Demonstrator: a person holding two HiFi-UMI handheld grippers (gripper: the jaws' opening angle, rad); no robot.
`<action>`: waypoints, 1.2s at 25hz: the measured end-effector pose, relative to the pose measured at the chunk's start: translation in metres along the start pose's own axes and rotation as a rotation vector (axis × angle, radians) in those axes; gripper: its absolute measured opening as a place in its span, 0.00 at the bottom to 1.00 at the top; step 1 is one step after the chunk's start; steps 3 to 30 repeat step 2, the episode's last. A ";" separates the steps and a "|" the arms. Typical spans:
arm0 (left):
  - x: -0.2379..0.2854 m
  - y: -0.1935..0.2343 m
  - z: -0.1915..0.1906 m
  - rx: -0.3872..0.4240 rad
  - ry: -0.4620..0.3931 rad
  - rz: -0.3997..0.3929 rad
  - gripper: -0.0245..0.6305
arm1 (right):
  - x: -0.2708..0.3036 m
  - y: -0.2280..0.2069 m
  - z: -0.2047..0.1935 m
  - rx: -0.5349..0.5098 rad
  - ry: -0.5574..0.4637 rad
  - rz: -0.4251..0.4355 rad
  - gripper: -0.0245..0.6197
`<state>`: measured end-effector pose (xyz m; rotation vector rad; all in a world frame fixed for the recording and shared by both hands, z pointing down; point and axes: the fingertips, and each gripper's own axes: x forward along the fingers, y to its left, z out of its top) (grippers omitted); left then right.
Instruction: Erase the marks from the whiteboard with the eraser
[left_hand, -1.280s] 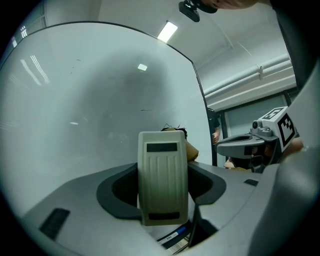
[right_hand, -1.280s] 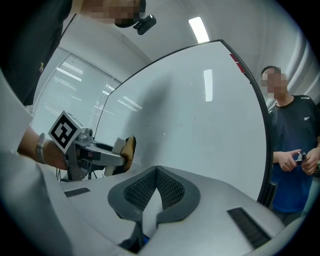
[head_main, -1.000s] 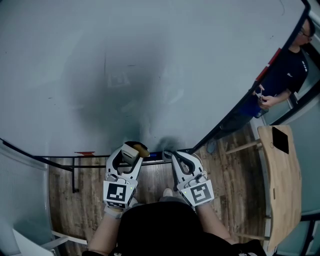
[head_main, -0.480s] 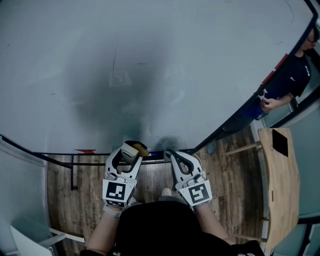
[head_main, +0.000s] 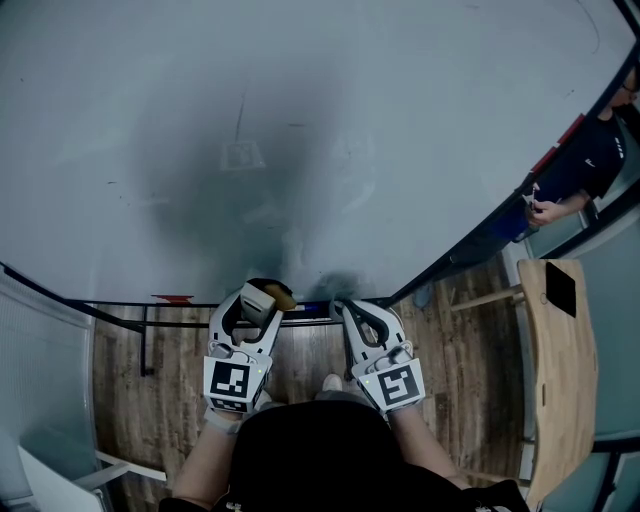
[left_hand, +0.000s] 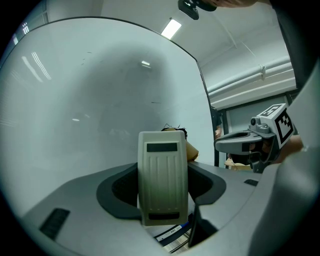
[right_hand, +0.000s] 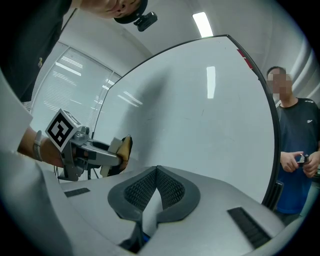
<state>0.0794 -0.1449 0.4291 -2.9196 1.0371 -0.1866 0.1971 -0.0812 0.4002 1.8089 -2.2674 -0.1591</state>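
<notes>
- The left gripper (head_main: 258, 300) is low at the whiteboard's (head_main: 330, 90) bottom edge, pinching the eraser (left_hand: 162, 182); the eraser stands upright between the jaws, its beige ribbed back facing the gripper's camera; whether its pad touches the board cannot be told
- The right gripper (head_main: 347, 310) is just beside it, level with it; its ridged pads are pressed together with nothing between them
- A wide grey smudge (head_main: 250, 180) spreads over the middle of the board above both grippers; a faint, small square outline (head_main: 243, 155) shows within it
- A bystander in a dark shirt (head_main: 592, 155) stands past the board's right edge, hands together at the waist
- A wooden worktop (head_main: 560, 380) at the right carries a dark flat object (head_main: 561, 288); plank floor (head_main: 180, 390) lies below the board
</notes>
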 end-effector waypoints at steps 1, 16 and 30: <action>0.000 0.001 -0.001 -0.001 0.001 0.000 0.44 | 0.000 0.000 0.001 -0.002 -0.003 0.000 0.08; 0.000 0.001 -0.001 -0.002 0.000 -0.002 0.44 | 0.001 0.001 0.002 -0.005 -0.007 0.003 0.08; 0.000 0.001 -0.001 -0.002 0.000 -0.002 0.44 | 0.001 0.001 0.002 -0.005 -0.007 0.003 0.08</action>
